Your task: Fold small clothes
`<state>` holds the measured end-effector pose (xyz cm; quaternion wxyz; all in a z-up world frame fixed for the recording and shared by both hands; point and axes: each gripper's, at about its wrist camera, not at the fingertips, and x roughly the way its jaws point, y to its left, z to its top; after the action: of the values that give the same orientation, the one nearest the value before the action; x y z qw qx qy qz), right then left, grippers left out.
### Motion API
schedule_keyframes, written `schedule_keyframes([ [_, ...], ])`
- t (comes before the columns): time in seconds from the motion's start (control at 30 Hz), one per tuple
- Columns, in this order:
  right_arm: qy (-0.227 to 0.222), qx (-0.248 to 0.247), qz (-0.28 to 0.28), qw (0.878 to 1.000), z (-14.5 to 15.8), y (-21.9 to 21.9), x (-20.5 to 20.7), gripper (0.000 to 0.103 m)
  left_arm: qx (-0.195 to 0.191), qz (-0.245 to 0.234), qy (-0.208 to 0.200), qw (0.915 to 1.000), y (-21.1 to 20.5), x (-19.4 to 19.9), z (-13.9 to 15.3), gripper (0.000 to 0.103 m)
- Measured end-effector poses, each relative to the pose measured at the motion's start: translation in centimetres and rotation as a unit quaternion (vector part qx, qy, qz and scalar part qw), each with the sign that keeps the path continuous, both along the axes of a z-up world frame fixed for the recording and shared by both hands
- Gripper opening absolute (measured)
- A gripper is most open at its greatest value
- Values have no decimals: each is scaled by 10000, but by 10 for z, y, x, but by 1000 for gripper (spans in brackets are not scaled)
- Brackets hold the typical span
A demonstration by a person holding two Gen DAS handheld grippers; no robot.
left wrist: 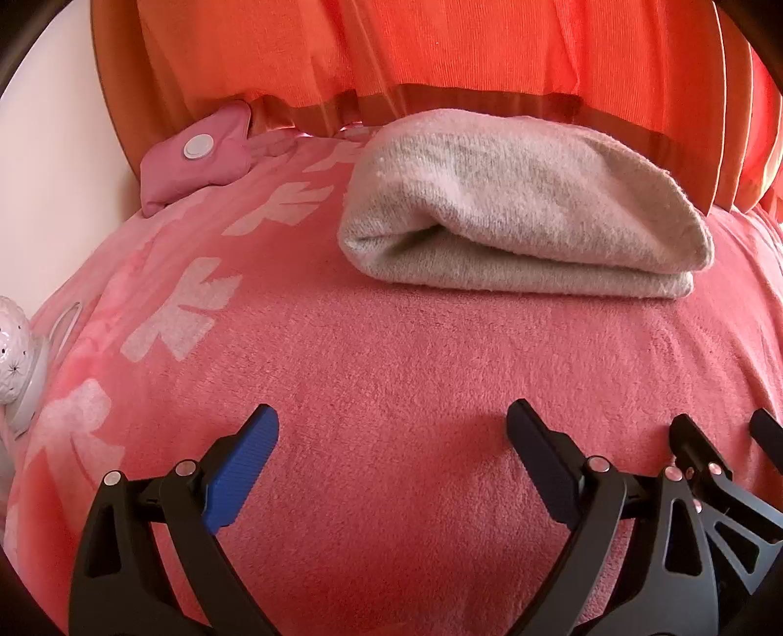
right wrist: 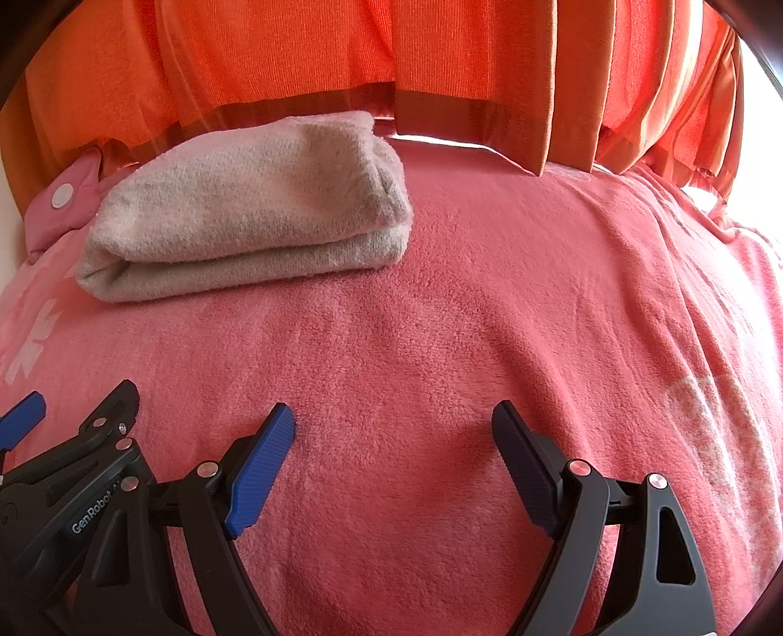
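A beige fleecy garment (left wrist: 523, 205) lies folded in a thick bundle on the pink blanket (left wrist: 391, 372), near the far edge by the curtain. It also shows in the right wrist view (right wrist: 254, 205), at the upper left. My left gripper (left wrist: 391, 420) is open and empty, low over the blanket, well short of the bundle. My right gripper (right wrist: 394, 420) is open and empty, close beside the left one, to its right. The right gripper's fingers (left wrist: 695, 440) show at the left view's right edge, and the left gripper's fingers (right wrist: 117, 406) show at the right view's left edge.
An orange curtain (left wrist: 440, 44) hangs along the far side of the bed. A small pink pouch with a white button (left wrist: 195, 156) lies at the far left. A white ceramic ornament (left wrist: 14, 342) sits at the left edge. The blanket has pale flower prints (left wrist: 186, 313).
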<state>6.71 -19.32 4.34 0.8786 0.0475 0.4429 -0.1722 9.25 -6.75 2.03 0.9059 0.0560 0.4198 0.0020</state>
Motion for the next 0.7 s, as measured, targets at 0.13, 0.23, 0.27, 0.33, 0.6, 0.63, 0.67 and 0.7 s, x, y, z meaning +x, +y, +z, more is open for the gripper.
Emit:
schedule_keyframes([
  [0.13, -2, -2, 1, 10000, 0, 0, 0, 81, 21, 8, 3, 10000, -1, 0, 0, 92],
  [0.23, -2, 5, 1, 10000, 0, 0, 0, 81, 58, 2, -10, 10000, -1, 0, 0, 92],
  [0.27, -2, 4, -1, 10000, 0, 0, 0, 81, 60, -1, -14, 10000, -1, 0, 0, 92],
  [0.33, -3, 7, 3, 10000, 0, 0, 0, 81, 68, -6, -31, 10000, -1, 0, 0, 92],
  [0.6, -21, 31, -7, 10000, 0, 0, -2, 81, 24, -22, -81, 10000, 2, -2, 1, 92],
  [0.63, -20, 33, -3, 10000, 0, 0, -1, 81, 20, -27, -74, 10000, 2, -2, 1, 91],
  [0.67, -15, 26, -5, 10000, 0, 0, -1, 81, 15, -28, -61, 10000, 3, -1, 1, 91],
  [0.7, -3, 3, 2, 10000, 0, 1, -1, 81, 23, -3, -34, 10000, 3, -1, 1, 91],
])
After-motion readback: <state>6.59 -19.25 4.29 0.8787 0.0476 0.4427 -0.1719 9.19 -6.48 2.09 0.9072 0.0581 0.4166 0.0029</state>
